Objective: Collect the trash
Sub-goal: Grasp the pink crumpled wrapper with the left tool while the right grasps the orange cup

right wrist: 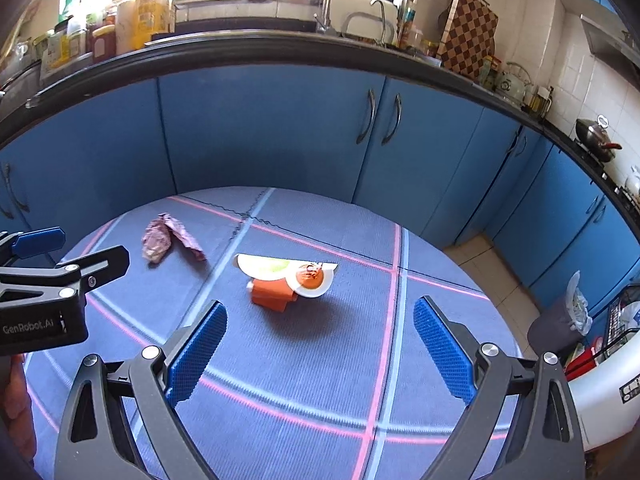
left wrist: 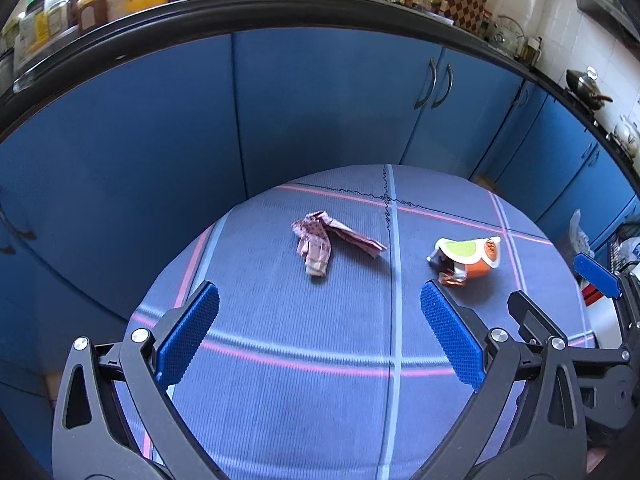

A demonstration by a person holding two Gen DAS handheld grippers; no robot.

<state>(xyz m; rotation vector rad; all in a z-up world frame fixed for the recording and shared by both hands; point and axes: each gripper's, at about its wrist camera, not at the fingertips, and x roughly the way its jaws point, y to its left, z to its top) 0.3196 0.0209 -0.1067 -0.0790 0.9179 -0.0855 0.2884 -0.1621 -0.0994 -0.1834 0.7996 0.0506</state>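
Observation:
A crumpled pink wrapper [left wrist: 328,242] lies on the blue cloth-covered table [left wrist: 280,360], ahead of my left gripper [left wrist: 320,304], which is open and empty above the cloth. A crushed orange and white carton [left wrist: 468,258] lies to its right, close to my left gripper's right finger. In the right wrist view the carton [right wrist: 286,280] lies just ahead of my open, empty right gripper [right wrist: 320,324], and the wrapper [right wrist: 166,240] is further left. My left gripper [right wrist: 56,256] shows at that view's left edge.
Blue cabinet doors [right wrist: 260,128] under a black counter [right wrist: 280,46] stand behind the table. Jars and bottles [right wrist: 120,20] crowd the counter. A dark bin with a bag [right wrist: 564,316] and a white basket [right wrist: 612,364] stand on the tiled floor at right.

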